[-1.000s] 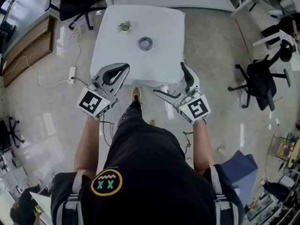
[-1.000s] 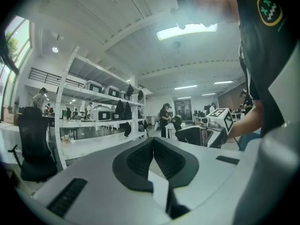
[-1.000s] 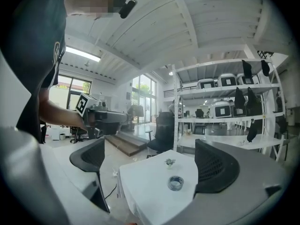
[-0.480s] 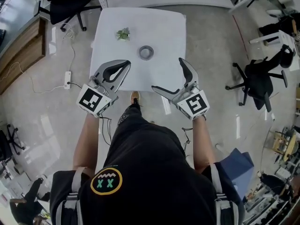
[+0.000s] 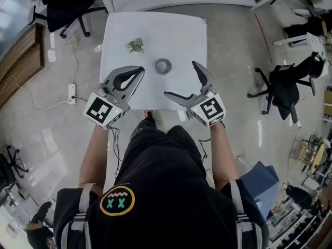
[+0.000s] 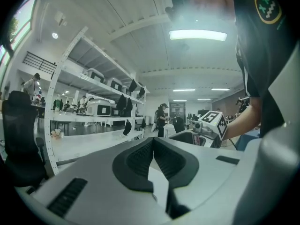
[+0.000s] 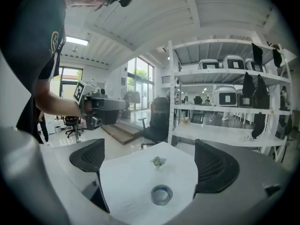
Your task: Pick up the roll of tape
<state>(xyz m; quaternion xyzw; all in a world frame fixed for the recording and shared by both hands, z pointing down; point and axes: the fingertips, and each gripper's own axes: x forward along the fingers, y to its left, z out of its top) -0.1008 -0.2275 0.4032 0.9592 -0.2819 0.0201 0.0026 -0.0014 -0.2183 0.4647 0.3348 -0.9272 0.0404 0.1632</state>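
The grey roll of tape [image 5: 163, 65] lies flat near the middle of a white table [image 5: 181, 35]. In the right gripper view the roll of tape [image 7: 161, 194] shows low between the jaws, still some way ahead. My right gripper [image 5: 180, 78] is open, its jaws spread wide just right of and nearer than the roll, holding nothing. My left gripper [image 5: 139, 72] is shut and empty over the table's near left edge, left of the roll. In the left gripper view its pads [image 6: 140, 156] meet at the tips.
A small green plant [image 5: 136, 45] stands on the table beyond and left of the tape, also in the right gripper view as the plant [image 7: 158, 161]. Office chairs [image 5: 288, 87] stand to the right and at the far left [image 5: 62, 4]. White shelving [image 7: 225, 102] is behind the table.
The person has stepped closer to the table, so it sits nearer under both grippers. The right gripper has moved up and left toward the tape. Both grippers keep their states.
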